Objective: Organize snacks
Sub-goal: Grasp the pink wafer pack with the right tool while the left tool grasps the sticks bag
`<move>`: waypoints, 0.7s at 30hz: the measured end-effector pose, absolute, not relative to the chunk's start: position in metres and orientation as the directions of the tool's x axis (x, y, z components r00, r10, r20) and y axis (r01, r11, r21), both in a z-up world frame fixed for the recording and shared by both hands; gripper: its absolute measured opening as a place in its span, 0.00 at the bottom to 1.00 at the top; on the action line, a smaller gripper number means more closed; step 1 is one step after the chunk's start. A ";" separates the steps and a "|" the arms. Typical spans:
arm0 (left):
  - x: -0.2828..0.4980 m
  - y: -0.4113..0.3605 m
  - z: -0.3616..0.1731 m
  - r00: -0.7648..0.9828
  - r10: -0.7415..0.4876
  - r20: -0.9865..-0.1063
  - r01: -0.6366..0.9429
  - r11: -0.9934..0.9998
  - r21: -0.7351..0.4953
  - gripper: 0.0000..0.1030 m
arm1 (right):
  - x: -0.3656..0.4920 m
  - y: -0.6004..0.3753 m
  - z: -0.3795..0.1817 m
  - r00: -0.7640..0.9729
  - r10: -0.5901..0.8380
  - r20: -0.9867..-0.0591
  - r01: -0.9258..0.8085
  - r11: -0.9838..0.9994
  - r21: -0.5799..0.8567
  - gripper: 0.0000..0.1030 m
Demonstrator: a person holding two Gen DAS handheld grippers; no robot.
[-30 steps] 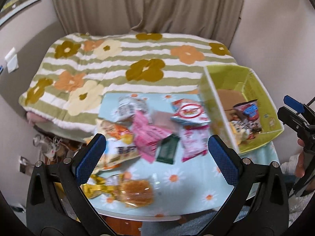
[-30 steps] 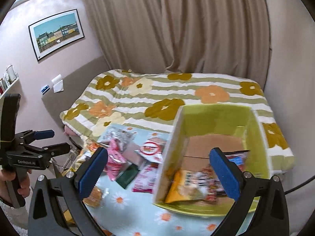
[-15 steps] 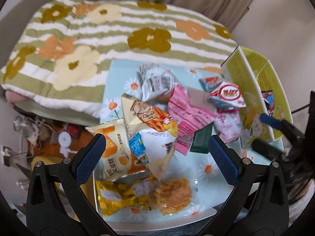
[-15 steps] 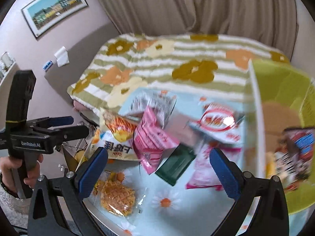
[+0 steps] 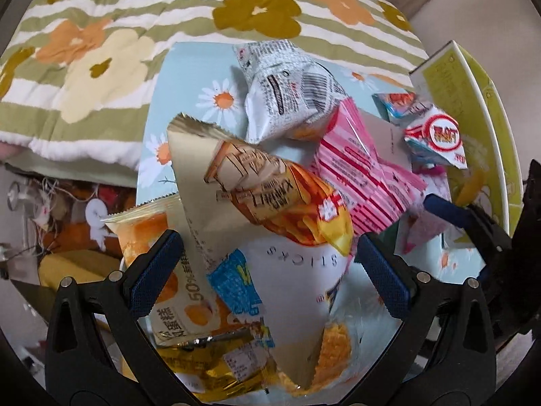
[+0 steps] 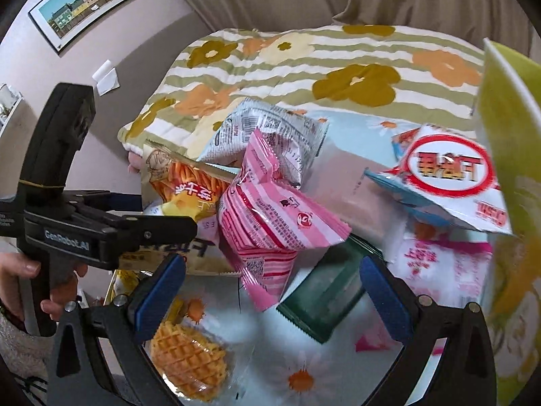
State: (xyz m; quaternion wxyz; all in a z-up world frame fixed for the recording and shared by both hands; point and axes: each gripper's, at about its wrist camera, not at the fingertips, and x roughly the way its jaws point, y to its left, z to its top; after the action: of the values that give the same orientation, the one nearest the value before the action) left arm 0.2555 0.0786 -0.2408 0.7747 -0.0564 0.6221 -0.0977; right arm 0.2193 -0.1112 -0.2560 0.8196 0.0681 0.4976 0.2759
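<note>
Both tongs are gaping wide, gripping nothing. The left gripper [image 5: 267,267] is hovering over the gold chip bag [image 5: 257,182]; the right gripper [image 6: 270,284] is hanging above the pink packet [image 6: 270,216], with the green box [image 6: 507,128] standing beside the snack heap.

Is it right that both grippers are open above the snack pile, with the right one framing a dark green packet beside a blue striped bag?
Not quite. The striped bag is pink, not blue, as the right wrist view shows. The rest holds: the right gripper is open around the dark green packet, and the left gripper is open above the pile.
</note>
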 end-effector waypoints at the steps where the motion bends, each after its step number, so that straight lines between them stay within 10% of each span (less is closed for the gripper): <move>1: 0.257 0.080 -0.241 0.207 -0.219 -0.954 0.079 0.975 -0.206 1.00 | 0.222 -0.110 -0.259 0.347 0.525 -0.777 -0.399 0.832 0.385 1.00; 9: 0.263 0.076 -0.245 0.213 -0.182 -0.960 0.076 0.983 -0.169 0.98 | 0.237 -0.100 -0.270 0.304 0.564 -0.768 -0.486 0.785 0.384 1.00; 16: 0.259 0.067 -0.239 0.224 -0.164 -0.961 0.121 0.983 -0.140 0.61 | 0.244 -0.097 -0.276 0.285 0.577 -0.766 -0.507 0.768 0.391 1.00; 21: 0.256 0.071 -0.241 0.219 -0.177 -0.960 0.112 0.982 -0.155 0.56 | 0.247 -0.092 -0.278 0.282 0.569 -0.773 -0.534 0.762 0.366 0.96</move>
State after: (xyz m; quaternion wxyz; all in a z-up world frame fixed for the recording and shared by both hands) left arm 0.2561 0.0706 -0.2410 0.7802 -0.0264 0.6182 -0.0925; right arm 0.2469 -0.0920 -0.2780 0.8003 0.0178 0.4905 0.3444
